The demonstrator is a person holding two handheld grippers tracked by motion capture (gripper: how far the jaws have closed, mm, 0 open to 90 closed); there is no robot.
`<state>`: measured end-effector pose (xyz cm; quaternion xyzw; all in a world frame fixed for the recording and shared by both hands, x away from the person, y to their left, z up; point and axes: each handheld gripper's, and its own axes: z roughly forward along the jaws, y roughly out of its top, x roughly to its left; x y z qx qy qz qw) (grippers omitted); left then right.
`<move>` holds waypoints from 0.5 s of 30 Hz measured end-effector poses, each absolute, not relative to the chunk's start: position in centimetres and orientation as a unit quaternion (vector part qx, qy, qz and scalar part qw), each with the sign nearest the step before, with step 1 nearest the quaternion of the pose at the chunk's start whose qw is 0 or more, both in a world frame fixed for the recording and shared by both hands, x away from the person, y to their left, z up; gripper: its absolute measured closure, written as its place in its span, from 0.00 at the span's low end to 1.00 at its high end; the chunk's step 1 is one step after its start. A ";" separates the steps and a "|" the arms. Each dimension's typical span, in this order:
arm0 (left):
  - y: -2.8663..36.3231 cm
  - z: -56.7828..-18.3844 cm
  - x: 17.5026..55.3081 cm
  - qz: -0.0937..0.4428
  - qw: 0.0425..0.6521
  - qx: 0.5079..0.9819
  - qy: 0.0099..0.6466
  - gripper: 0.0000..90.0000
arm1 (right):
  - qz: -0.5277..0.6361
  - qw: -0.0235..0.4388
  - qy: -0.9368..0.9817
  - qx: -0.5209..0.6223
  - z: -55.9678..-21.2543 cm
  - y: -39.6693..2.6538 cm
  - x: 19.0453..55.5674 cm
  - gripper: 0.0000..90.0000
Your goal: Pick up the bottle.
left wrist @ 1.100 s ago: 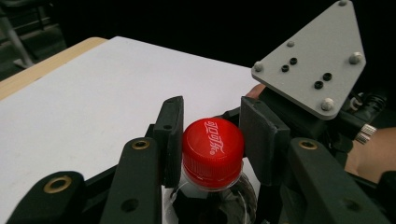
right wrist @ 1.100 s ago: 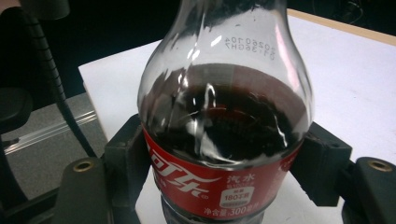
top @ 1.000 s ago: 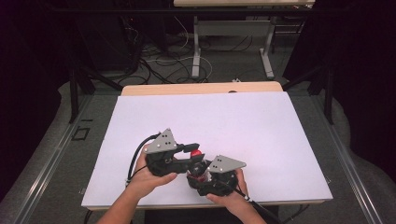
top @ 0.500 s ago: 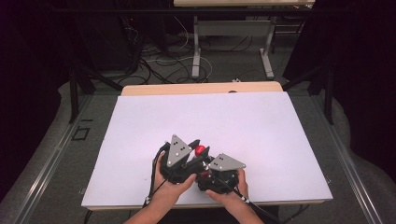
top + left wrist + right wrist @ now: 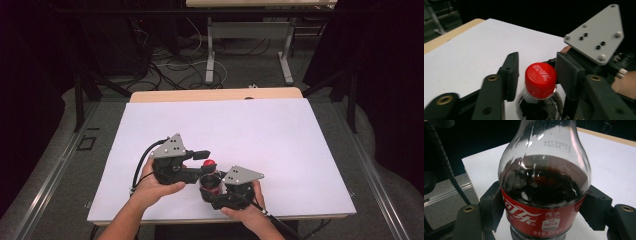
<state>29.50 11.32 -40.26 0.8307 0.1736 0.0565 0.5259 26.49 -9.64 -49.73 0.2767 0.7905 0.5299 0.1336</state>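
Left tongs (image 5: 537,75) loosen around the red cap (image 5: 540,79) while the right tongs (image 5: 541,212) clamp the bottle (image 5: 543,192).

A second ago the left tongs pinched the cap; their jaws have just been opening, and in the left gripper view the pads now flank the cap with a slim gap on each side, touching nothing. The left hand (image 5: 155,185) has swung in and back out meanwhile. That looks like a re-grip between twists, so the cap is probably only partly unscrewed and sits on the neck. The right tongs are narrow, pressing both sides of the bottle's label, holding it upright at the near edge of the white surface (image 5: 280,140), a little right of centre.
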 end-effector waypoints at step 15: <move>8.8 -41.1 27.3 0.151 0.513 0.807 0.250 0.69 | 0.507 0.175 0.786 0.308 -50.0 -9.5 26.6 0.32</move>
